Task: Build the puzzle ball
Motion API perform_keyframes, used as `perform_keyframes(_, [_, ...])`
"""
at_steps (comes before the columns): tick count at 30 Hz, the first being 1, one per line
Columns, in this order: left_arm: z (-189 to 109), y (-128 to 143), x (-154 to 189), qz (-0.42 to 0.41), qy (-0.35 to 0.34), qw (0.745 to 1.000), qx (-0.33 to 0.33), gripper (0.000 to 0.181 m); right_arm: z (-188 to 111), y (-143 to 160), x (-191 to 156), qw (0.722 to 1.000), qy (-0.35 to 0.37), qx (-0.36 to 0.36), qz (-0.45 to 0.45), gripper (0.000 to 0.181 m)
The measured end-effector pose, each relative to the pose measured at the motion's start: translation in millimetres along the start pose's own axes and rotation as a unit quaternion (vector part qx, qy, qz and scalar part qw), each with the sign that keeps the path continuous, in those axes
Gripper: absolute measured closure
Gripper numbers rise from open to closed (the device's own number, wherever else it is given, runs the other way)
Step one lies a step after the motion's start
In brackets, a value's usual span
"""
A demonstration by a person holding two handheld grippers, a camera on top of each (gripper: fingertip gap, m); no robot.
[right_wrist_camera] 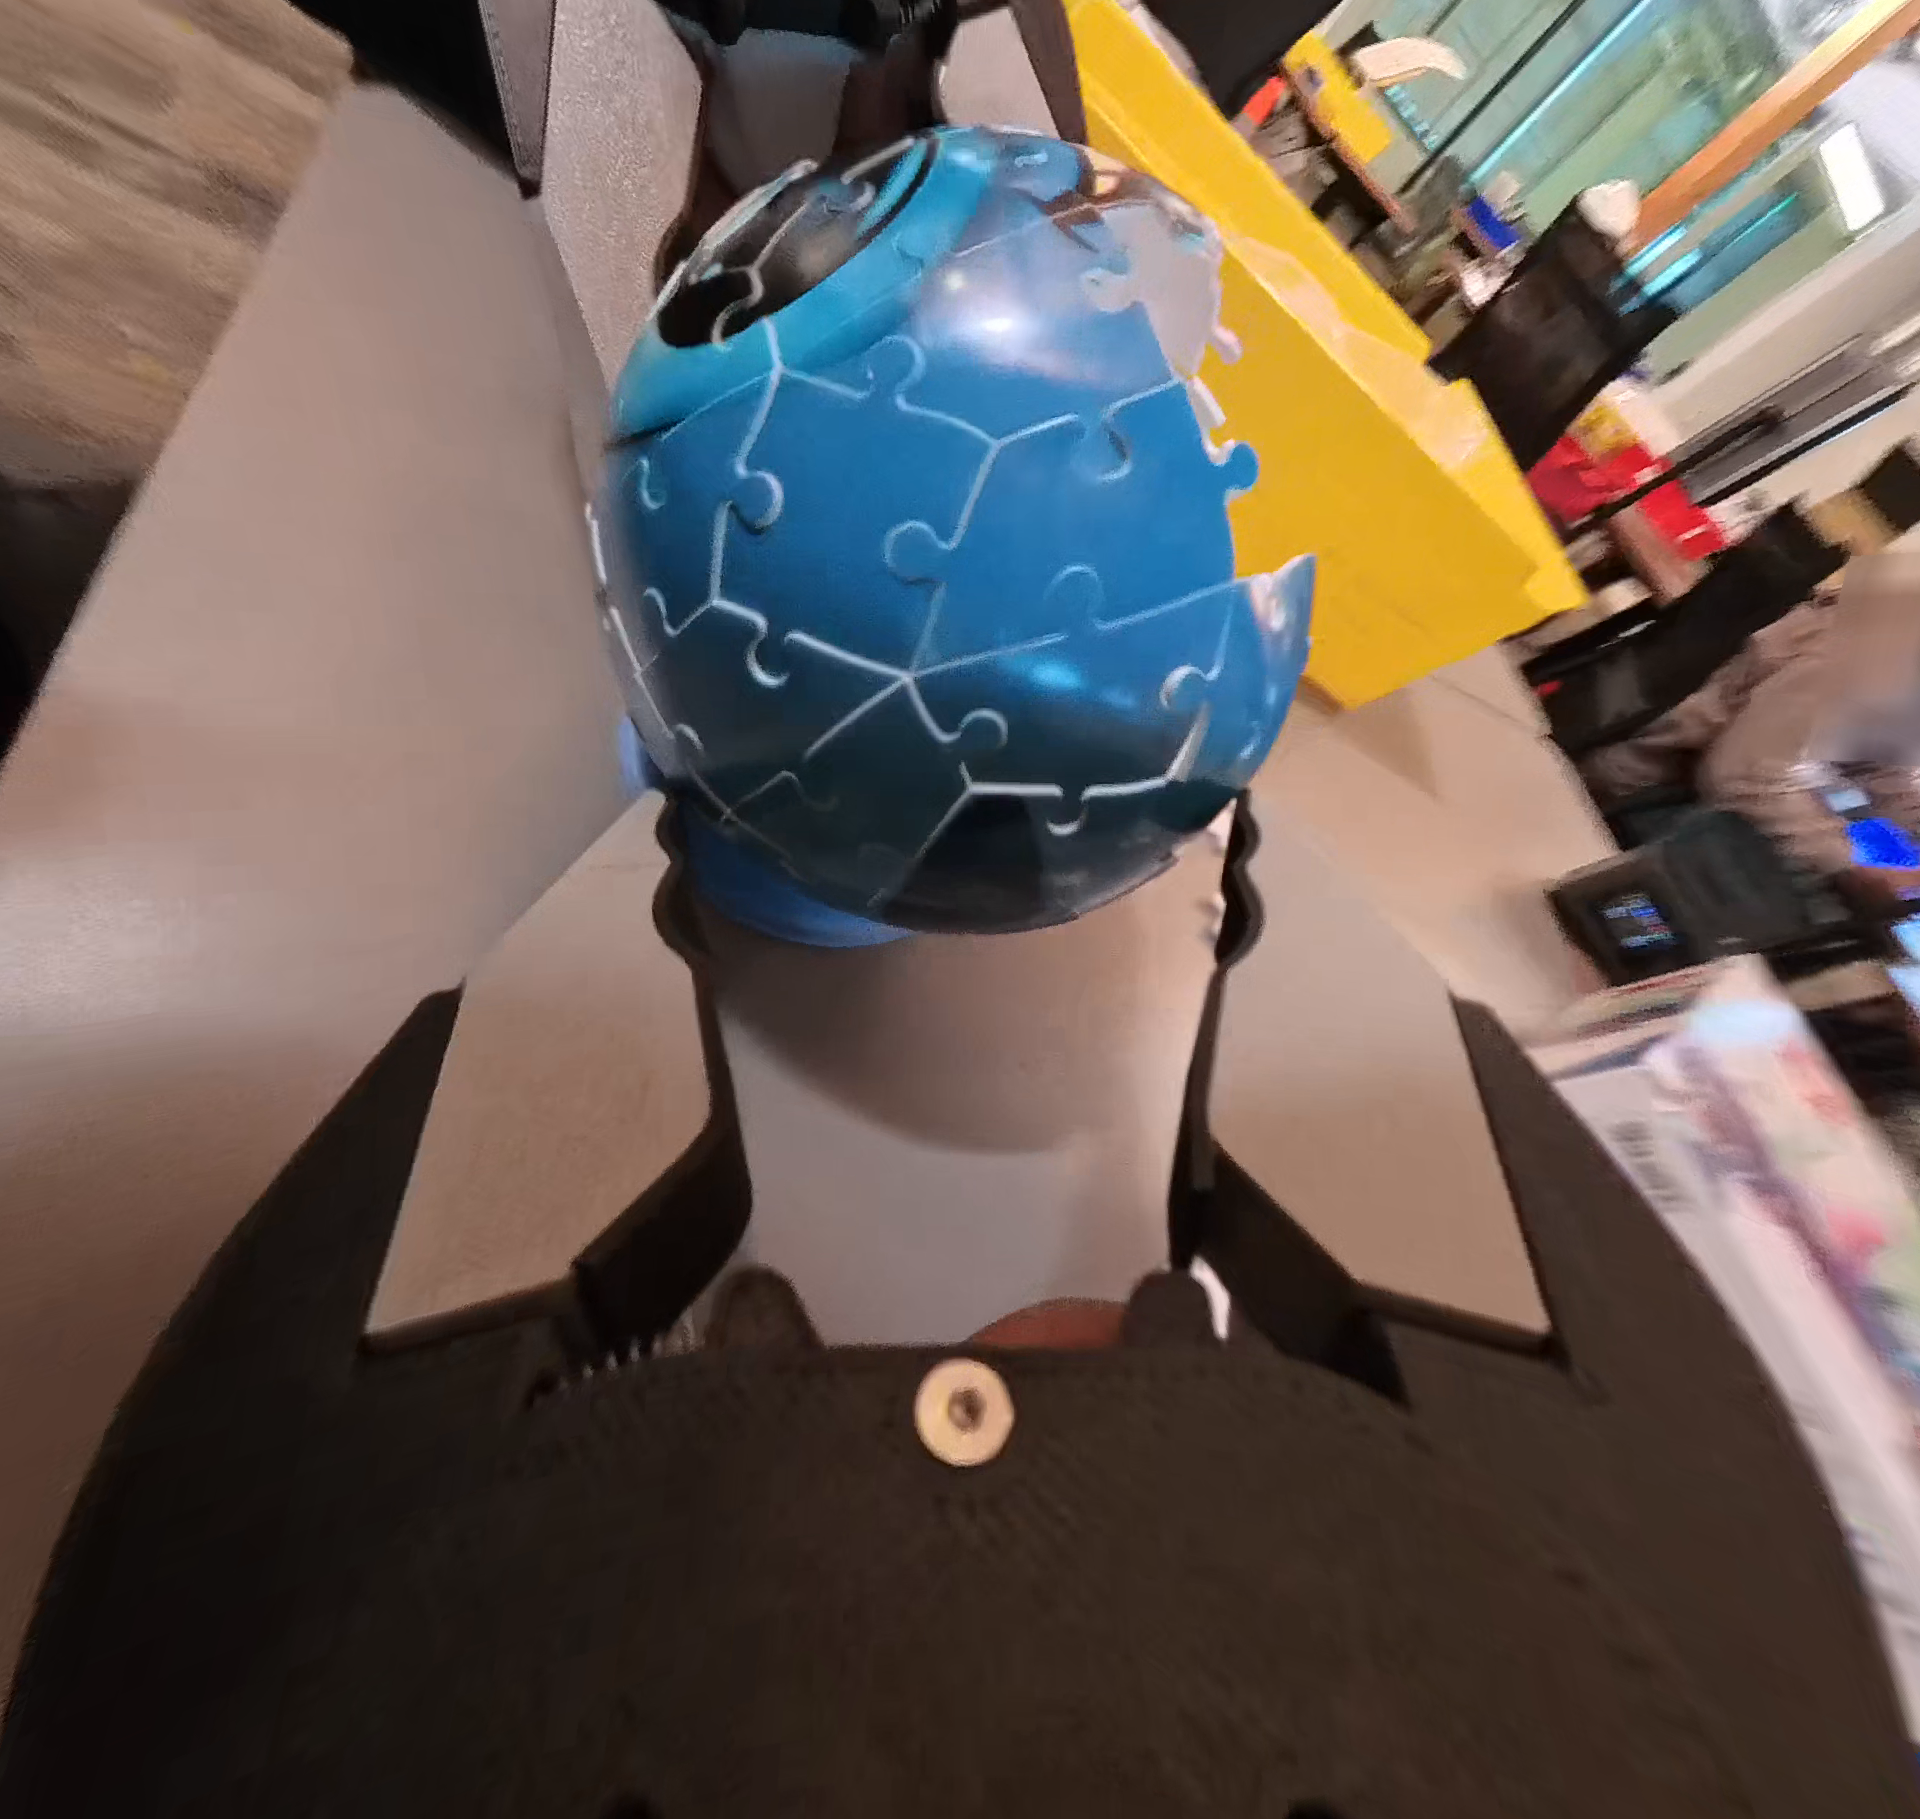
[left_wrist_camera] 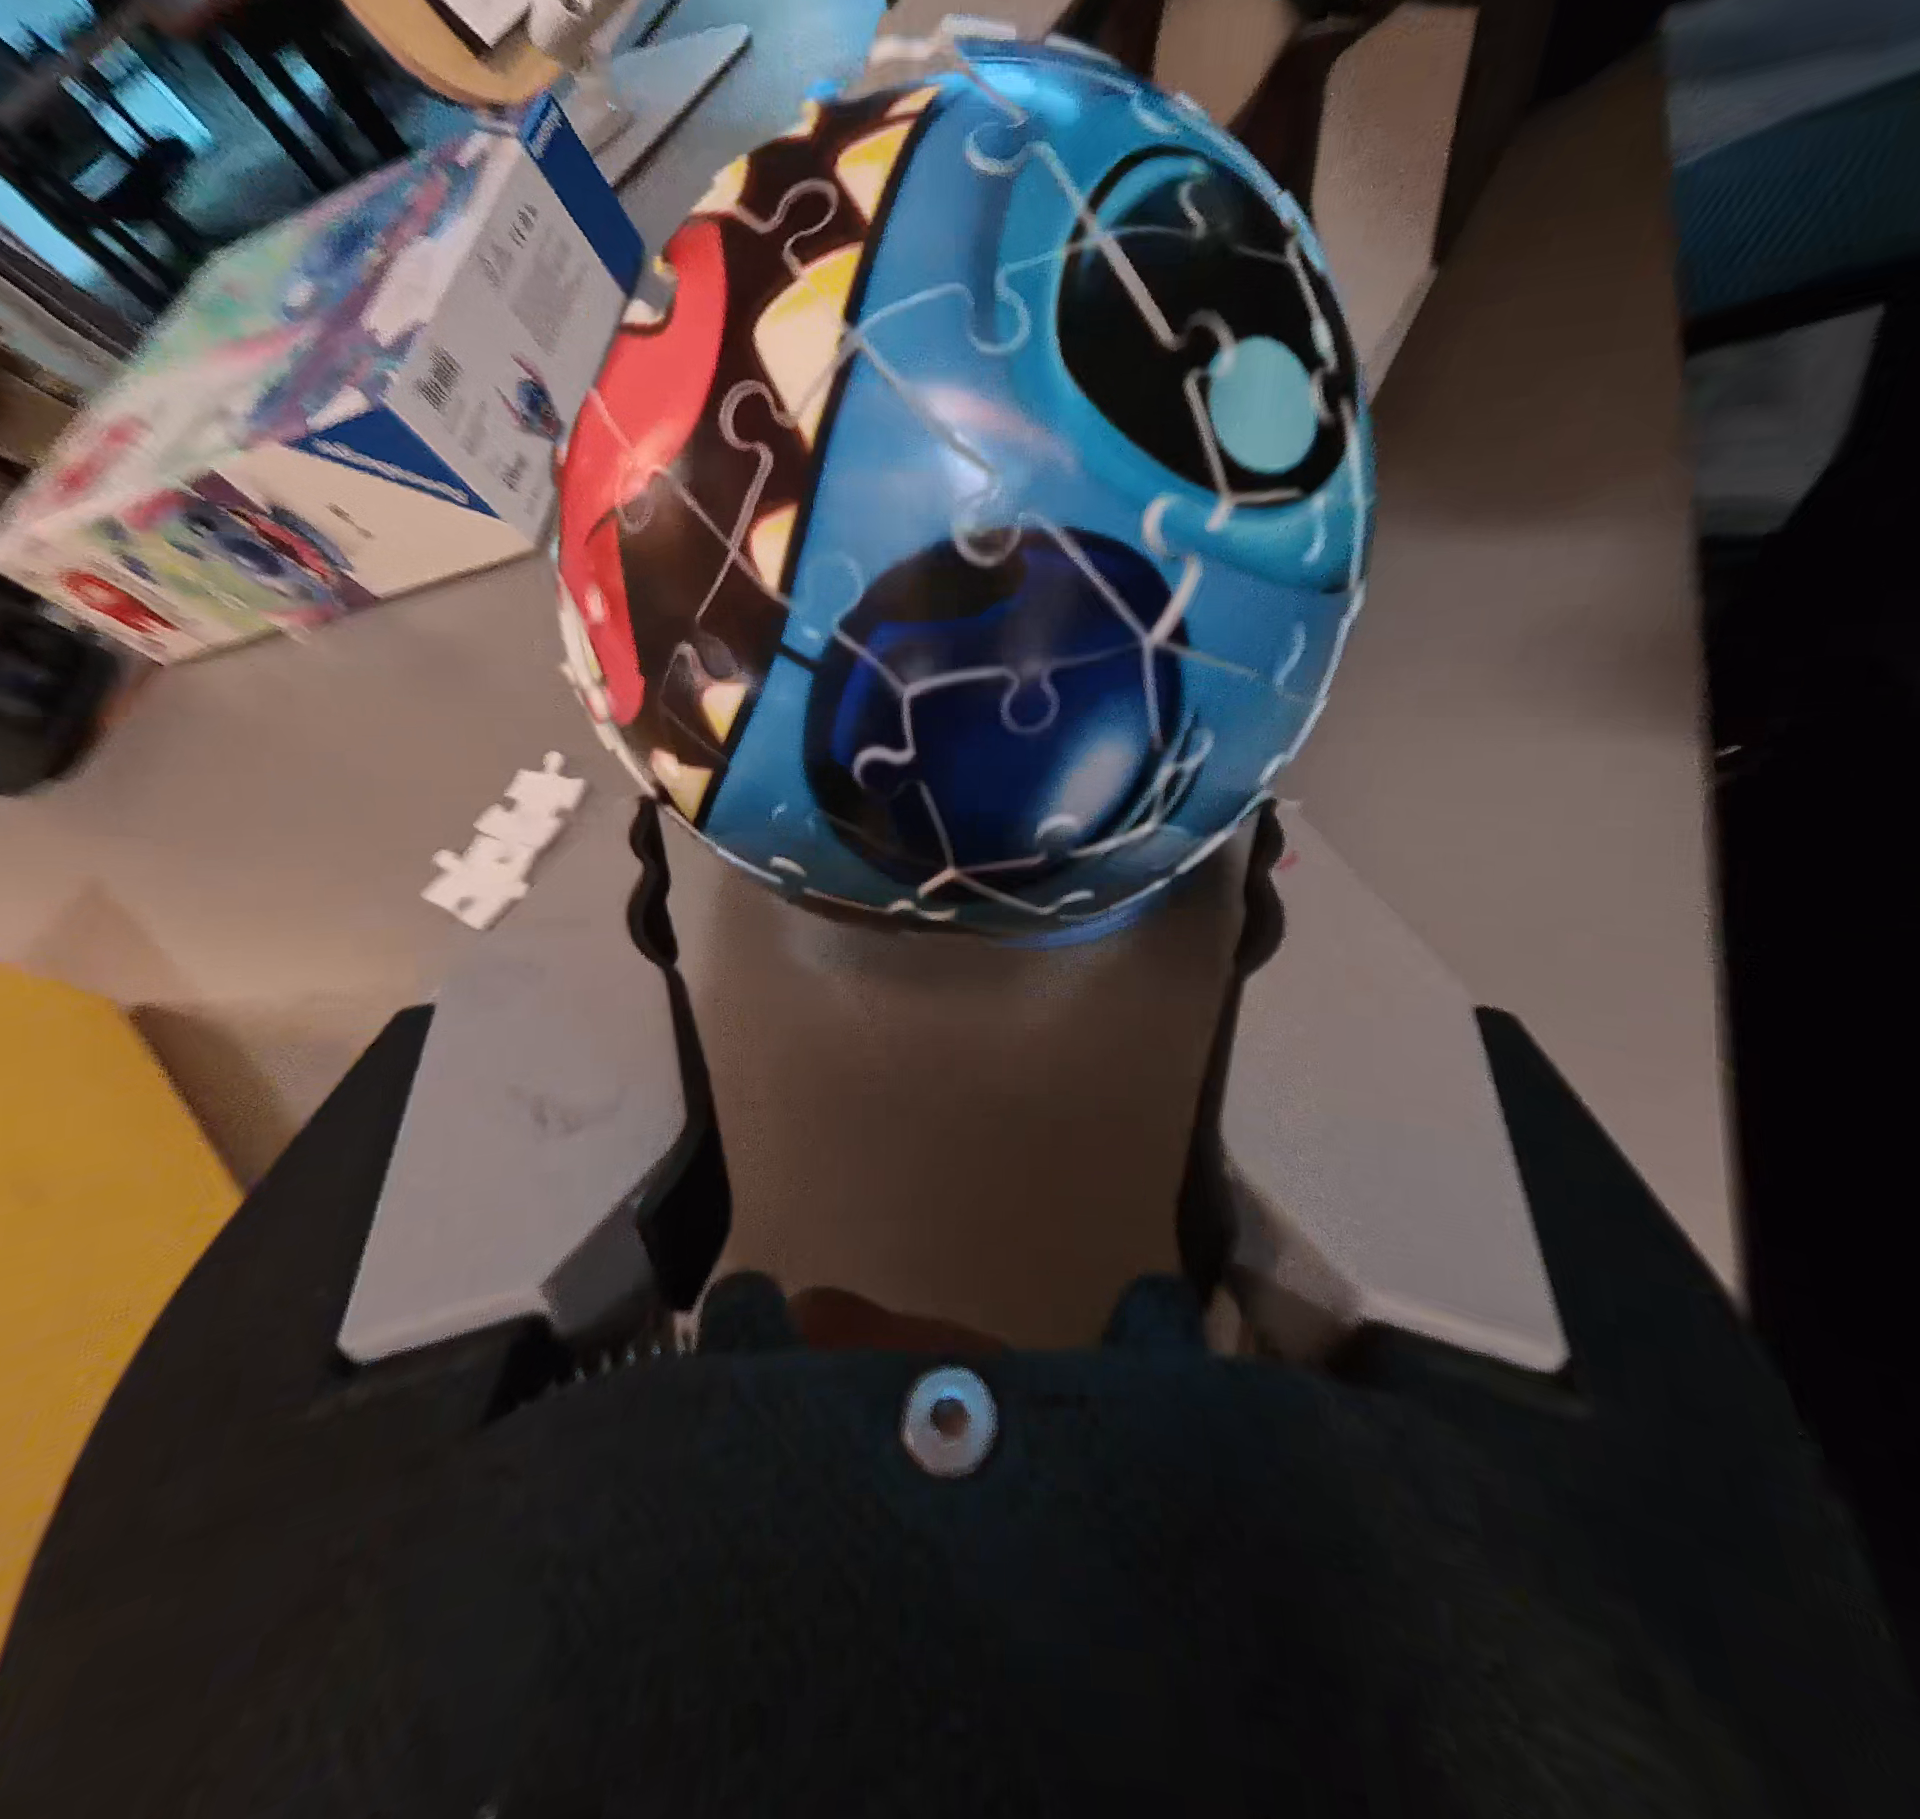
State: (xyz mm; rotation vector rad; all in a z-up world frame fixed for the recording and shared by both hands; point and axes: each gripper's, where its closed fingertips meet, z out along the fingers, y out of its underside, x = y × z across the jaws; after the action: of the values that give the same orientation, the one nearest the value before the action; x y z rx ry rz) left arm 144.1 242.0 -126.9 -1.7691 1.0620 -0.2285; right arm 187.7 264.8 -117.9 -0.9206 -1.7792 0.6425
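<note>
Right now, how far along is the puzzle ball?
Mostly done: the puzzle ball is closed over its face side and the blue back. In hand: the left gripper and right gripper both bracket its underside; whether they clamp it is unclear. Left: a gap with a jagged edge on one side, and loose white pieces lie on the table.

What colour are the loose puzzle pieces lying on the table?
White; the loose pieces show only in the left wrist view.

Glossy plastic puzzle ball (left_wrist_camera: 966, 481)
</note>
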Motion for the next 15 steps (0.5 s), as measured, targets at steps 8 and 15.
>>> perform_keyframes(8, [-13, -12, 5, -0.194, 0.09, 0.977, -0.016, 0.074, 2, -3, -14, 0.946, -0.17, 0.005, 0.275, 0.081])
perform_keyframes(15, [-22, -12, -3, -0.093, 0.001, 0.994, 0.059, 0.077, -8, 1, -9, 0.947, -0.166, 0.017, 0.276, 0.09])
